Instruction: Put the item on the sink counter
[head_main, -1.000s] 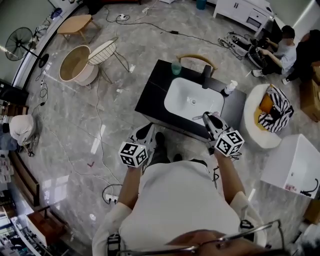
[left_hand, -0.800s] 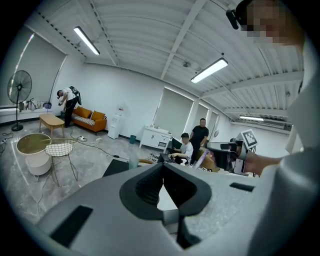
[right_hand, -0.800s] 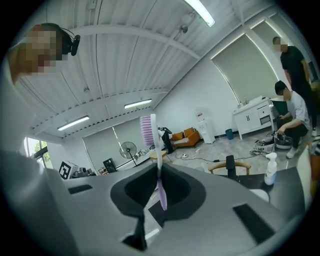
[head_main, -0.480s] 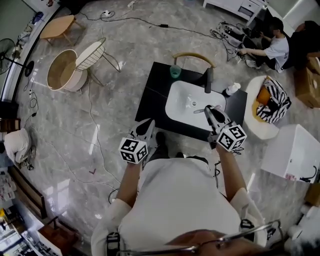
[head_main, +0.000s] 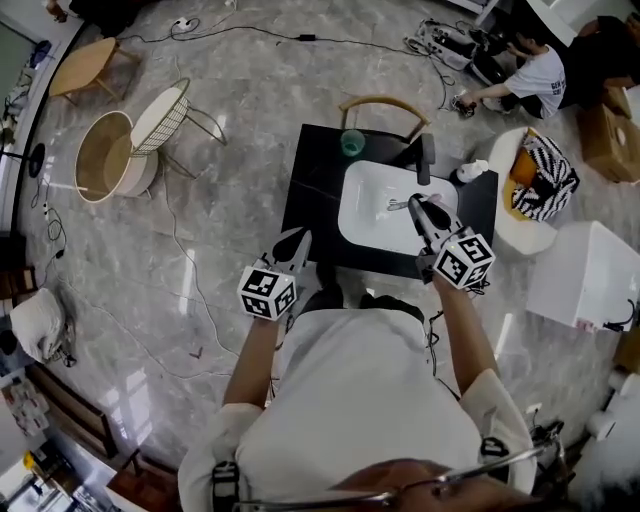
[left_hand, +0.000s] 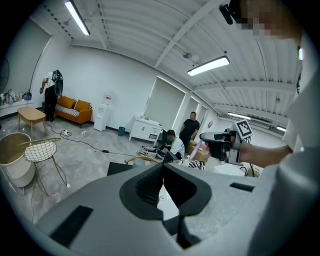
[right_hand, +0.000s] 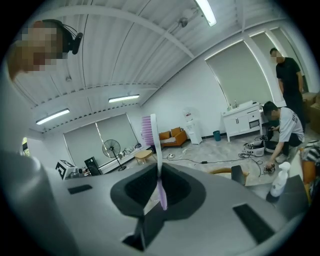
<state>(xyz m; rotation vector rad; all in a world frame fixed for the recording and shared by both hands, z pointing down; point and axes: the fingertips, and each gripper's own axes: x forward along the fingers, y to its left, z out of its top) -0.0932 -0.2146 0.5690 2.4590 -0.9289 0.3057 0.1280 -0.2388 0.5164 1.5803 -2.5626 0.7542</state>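
Observation:
My right gripper (head_main: 420, 211) is shut on a toothbrush (right_hand: 154, 150) with a white and purple handle; its purple bristles point up and to the left in the right gripper view. It hangs over the white basin (head_main: 375, 225) of the black sink counter (head_main: 310, 190), and the brush (head_main: 399, 205) juts left from the jaws. My left gripper (head_main: 298, 241) is shut with nothing in it, just off the counter's near left corner. From the left gripper view (left_hand: 162, 172) I see the right gripper (left_hand: 220, 145) with the toothbrush (left_hand: 196, 150).
On the counter stand a green cup (head_main: 352, 142), a dark faucet (head_main: 427, 158) and a white bottle (head_main: 470, 170). A wooden chair (head_main: 385, 105) is behind it, a pouf with a striped cushion (head_main: 535, 190) and a white box (head_main: 590, 280) to the right. A person (head_main: 530, 70) sits on the floor.
The right gripper has moved forward with the toothbrush, from the counter's near edge to over the basin. The left gripper has kept its place near the counter's corner.

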